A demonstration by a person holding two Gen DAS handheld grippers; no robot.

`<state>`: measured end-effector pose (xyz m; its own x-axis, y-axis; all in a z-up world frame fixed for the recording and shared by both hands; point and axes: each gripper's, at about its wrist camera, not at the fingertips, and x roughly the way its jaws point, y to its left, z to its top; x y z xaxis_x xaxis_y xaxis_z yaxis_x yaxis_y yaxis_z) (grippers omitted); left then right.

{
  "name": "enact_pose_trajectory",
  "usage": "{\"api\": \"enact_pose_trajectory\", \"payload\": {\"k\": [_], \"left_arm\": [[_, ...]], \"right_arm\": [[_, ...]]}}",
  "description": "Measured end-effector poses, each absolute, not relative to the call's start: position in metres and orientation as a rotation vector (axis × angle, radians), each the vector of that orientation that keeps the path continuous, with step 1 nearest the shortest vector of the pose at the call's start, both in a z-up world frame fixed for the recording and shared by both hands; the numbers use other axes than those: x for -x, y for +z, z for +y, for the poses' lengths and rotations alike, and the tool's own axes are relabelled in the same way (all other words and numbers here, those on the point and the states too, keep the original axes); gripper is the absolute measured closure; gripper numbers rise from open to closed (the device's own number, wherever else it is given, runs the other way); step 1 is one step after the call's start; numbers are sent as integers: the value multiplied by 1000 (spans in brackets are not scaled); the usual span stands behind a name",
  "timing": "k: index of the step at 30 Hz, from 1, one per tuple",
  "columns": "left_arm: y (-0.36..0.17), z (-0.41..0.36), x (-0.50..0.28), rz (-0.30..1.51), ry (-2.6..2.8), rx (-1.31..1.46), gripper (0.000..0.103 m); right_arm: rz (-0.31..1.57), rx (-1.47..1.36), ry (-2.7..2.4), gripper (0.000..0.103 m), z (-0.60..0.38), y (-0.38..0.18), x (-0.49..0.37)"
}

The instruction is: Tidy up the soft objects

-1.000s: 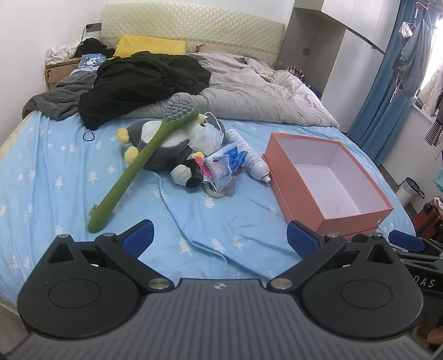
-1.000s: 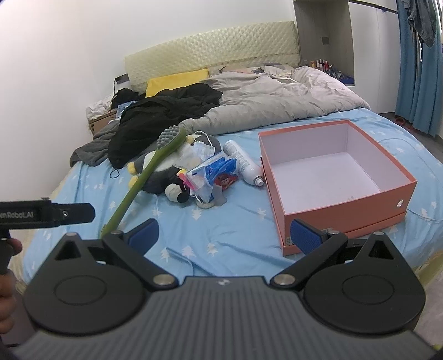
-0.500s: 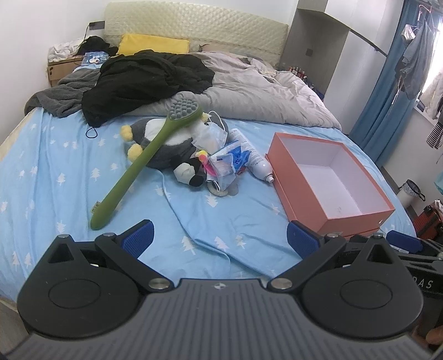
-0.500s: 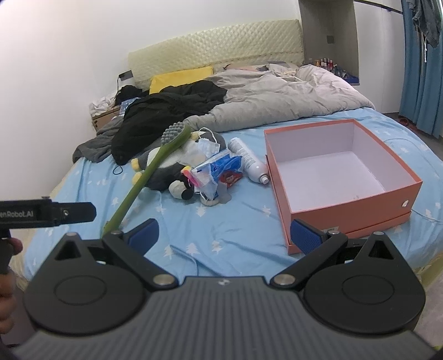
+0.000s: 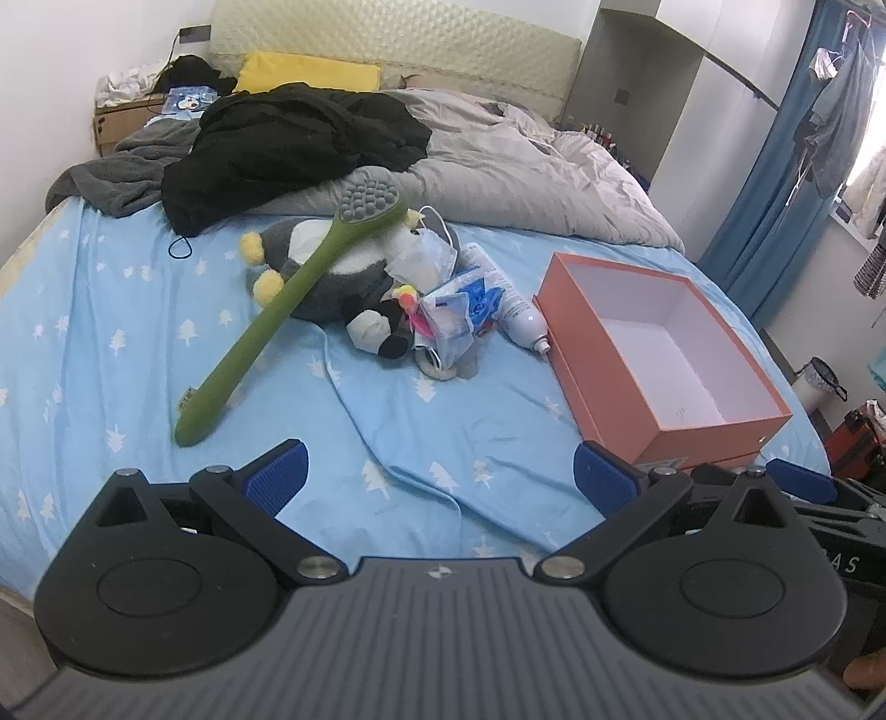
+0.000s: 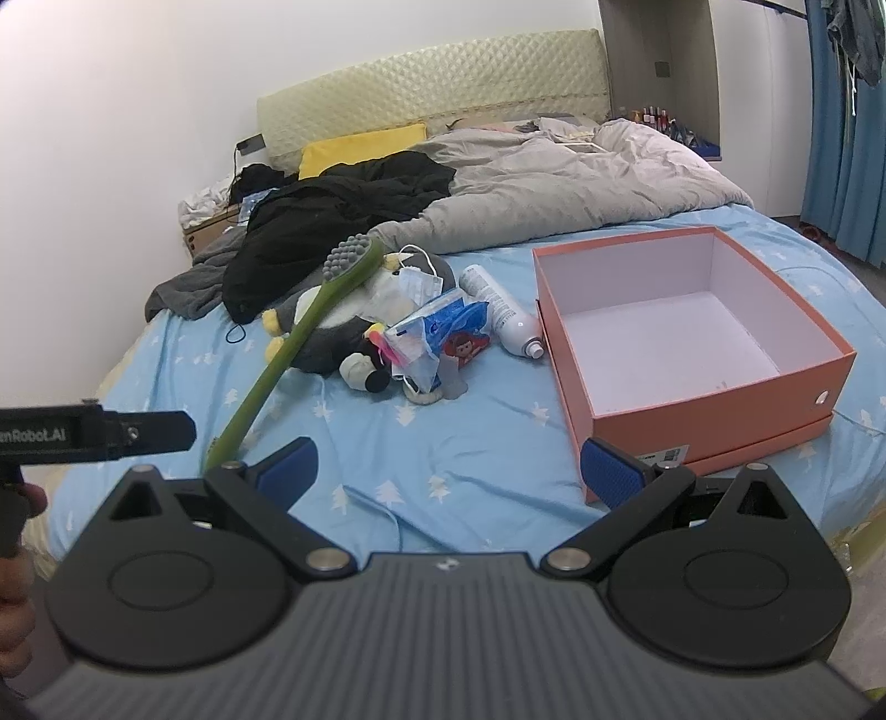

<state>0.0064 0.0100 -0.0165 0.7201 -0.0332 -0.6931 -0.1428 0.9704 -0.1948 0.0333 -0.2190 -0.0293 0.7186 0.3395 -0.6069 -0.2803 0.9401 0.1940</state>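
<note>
Left gripper (image 5: 440, 479) spread wide over the near edge of the light blue sheet (image 5: 99, 332), blue pads apart, nothing between them. Right gripper (image 6: 451, 471) likewise wide open and empty, poised low at the foot of the bed. Ahead on the sheet, a heap of soft things: a grey penguin plush (image 5: 326, 277) with yellow feet, lying on its side; a small black-and-white plush (image 5: 379, 335) touching its near side; a crumpled face mask (image 5: 423, 257) on top of the penguin; a blue-and-white plastic packet (image 5: 465, 307) leaning against the pile. Resting across the penguin, a long green silicone brush (image 5: 282, 307), grey bristled head raised, handle end down on the sheet. Just beside the packet, a white spray bottle (image 5: 509, 304) on its side, nozzle toward the orange box (image 5: 714, 437). Box open and empty, white inside, right of the heap and apart from it. Farther back, a black garment (image 5: 288, 144) over a grey duvet (image 5: 526, 171), and a yellow pillow (image 5: 307, 72) against the padded headboard (image 5: 387, 44).
</note>
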Motion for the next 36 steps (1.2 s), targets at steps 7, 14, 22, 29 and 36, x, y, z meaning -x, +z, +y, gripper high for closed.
{"api": "enact_pose_trajectory", "payload": {"k": [7, 14, 22, 29, 36], "left_arm": [[-14, 9, -33, 756, 47, 220, 0], [-22, 14, -64, 770, 8, 207, 0], [-49, 32, -101, 821, 2, 219, 0], [-74, 50, -135, 854, 19, 213, 0], [-102, 76, -173, 888, 6, 255, 0]], "right_arm": [[707, -123, 328, 0, -221, -36, -49], [712, -135, 314, 0, -219, -39, -73], [749, -187, 306, 0, -205, -42, -100], [798, -166, 354, 0, -184, -56, -130], [824, -196, 432, 5, -165, -70, -164]]}}
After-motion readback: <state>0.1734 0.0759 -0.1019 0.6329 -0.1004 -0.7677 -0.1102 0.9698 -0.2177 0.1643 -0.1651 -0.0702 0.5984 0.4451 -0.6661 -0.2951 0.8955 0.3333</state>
